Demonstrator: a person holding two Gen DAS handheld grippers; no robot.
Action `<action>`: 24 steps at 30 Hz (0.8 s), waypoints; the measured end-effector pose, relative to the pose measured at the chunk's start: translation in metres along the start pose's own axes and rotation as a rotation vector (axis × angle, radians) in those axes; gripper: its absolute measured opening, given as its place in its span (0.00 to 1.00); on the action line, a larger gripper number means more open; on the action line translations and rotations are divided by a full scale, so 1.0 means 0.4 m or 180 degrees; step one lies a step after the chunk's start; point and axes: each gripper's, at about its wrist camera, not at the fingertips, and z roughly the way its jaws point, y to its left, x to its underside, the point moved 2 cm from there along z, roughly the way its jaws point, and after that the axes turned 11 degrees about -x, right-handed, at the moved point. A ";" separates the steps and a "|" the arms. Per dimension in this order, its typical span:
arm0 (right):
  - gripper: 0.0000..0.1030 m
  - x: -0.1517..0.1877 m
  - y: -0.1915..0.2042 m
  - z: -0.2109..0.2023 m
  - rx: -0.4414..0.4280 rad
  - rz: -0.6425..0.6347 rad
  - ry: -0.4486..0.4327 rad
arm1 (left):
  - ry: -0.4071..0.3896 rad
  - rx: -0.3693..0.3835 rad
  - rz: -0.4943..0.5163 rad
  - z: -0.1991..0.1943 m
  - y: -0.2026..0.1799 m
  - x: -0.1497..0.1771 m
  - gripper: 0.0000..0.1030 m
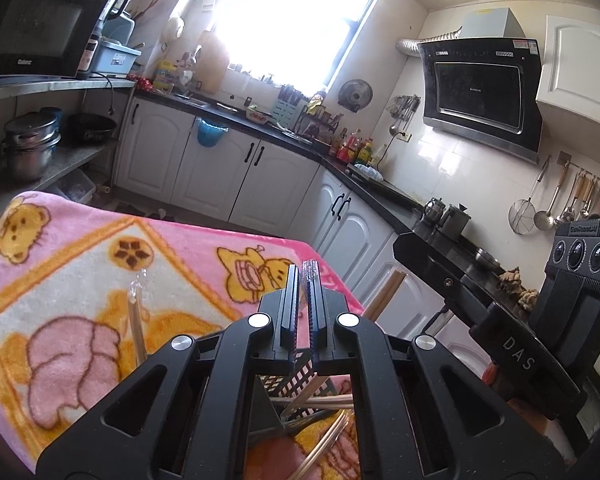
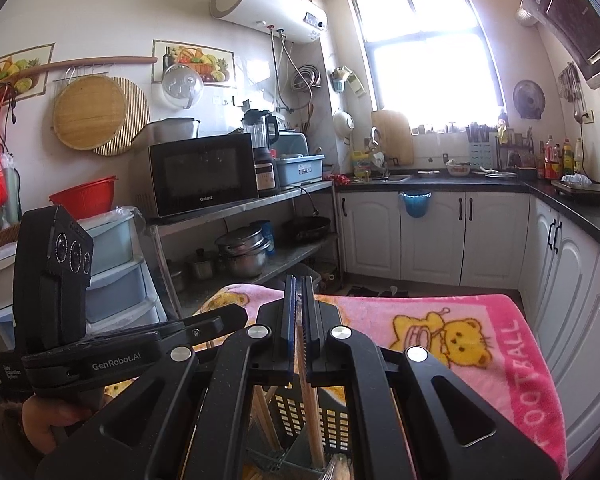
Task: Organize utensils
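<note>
Left gripper point(image 1: 304, 280) clenched on clear-handled utensil point(image 1: 311, 270), held upright above black slotted holder point(image 1: 300, 380). Right gripper point(image 2: 297, 292) clenched on wooden chopsticks point(image 2: 311, 392), also above holder, lower ends reaching into it. More chopsticks point(image 1: 324, 402) lying tilted across holder. 1 clear utensil point(image 1: 136, 320) left of holder, over pink blanket point(image 1: 80, 280). Risk: 2 grippers close together above holder, likely collision; early release could drop utensil outside compartment onto blanket.

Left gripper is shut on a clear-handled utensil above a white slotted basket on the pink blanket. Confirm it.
Wrong on one point: the basket is black, as the left wrist view shows. The left gripper is shut on the clear-handled utensil above it, over the pink blanket.
</note>
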 end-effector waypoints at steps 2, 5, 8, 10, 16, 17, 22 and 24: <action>0.03 0.008 -0.001 0.000 -0.0001 0.0021 0.0019 | 0.0011 -0.0003 0.0000 0.002 0.000 0.006 0.02; 0.04 0.014 -0.003 0.002 0.0011 0.0033 0.0037 | 0.0041 -0.0005 0.0007 0.006 -0.001 0.014 0.02; 0.04 0.020 -0.004 0.000 0.0015 0.0039 0.0062 | 0.0065 -0.0007 0.0016 0.011 0.001 0.023 0.02; 0.04 0.025 -0.003 0.000 0.0023 0.0042 0.0077 | 0.0080 -0.0006 0.0017 0.013 0.003 0.028 0.02; 0.04 0.040 -0.007 -0.003 0.0054 0.0057 0.0124 | 0.0116 -0.0031 0.0029 0.012 0.005 0.040 0.02; 0.04 0.043 -0.009 -0.005 0.0062 0.0063 0.0129 | 0.0124 -0.0035 0.0027 0.012 0.006 0.042 0.02; 0.04 0.055 -0.022 -0.016 0.0103 0.0124 0.0161 | 0.0133 -0.0059 0.0022 0.007 0.010 0.047 0.02; 0.04 0.059 -0.025 -0.024 0.0115 0.0136 0.0158 | 0.0135 -0.0058 0.0010 0.001 0.013 0.049 0.02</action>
